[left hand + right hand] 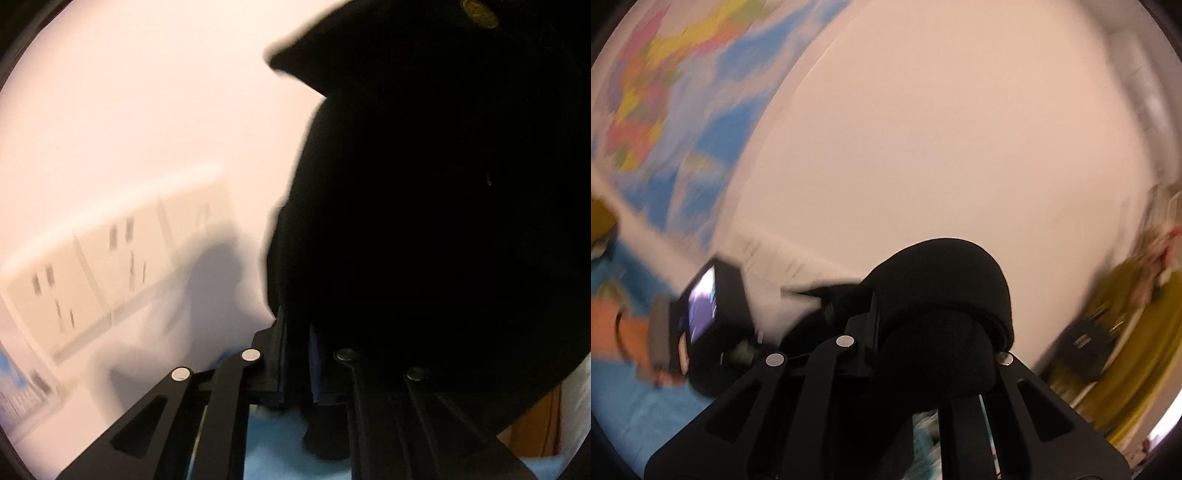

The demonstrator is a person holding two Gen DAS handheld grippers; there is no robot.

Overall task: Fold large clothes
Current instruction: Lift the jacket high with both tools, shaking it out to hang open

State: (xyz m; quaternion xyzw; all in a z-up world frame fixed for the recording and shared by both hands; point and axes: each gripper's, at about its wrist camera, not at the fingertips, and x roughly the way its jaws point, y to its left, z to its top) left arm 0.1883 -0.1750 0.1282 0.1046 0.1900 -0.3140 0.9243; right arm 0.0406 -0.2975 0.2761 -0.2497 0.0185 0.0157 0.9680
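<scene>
Garment: a black garment [443,221], thick and dark, hangs in front of the left wrist camera and fills most of its right side; a brass-coloured button [479,14] shows near the top edge.
Left claw: the left claw [297,354] is pinched narrow on a fold of the black cloth, which runs down between its fingers and bulges above them.
Right claw: the right claw [923,332] is likewise closed tight on a rolled bunch of the same black cloth [945,295], which humps over the fingertips.
Where it is: lifted clear, held up against a pale wall [942,129], with a light blue surface [273,435] below; I take that for a bed or cover, though blur makes it hard to be sure.
Other hand: the left-hand device and the person's hand [635,332] show at the left of the right wrist view, near the garment.
Surroundings: a coloured wall map [665,92] and white wall sockets [92,266], all smeared by motion.
Step, as judged: raising the garment by two points to spread it before laying it flat.
Risk: both grips look bunched rather than on a clean edge, so the cloth may hang twisted and fold crooked.
Risk: heavy fabric could slide out of a thin pinch if swung fast.
Risk: the dark cloth blocks the left view, hiding where the hem falls.
</scene>
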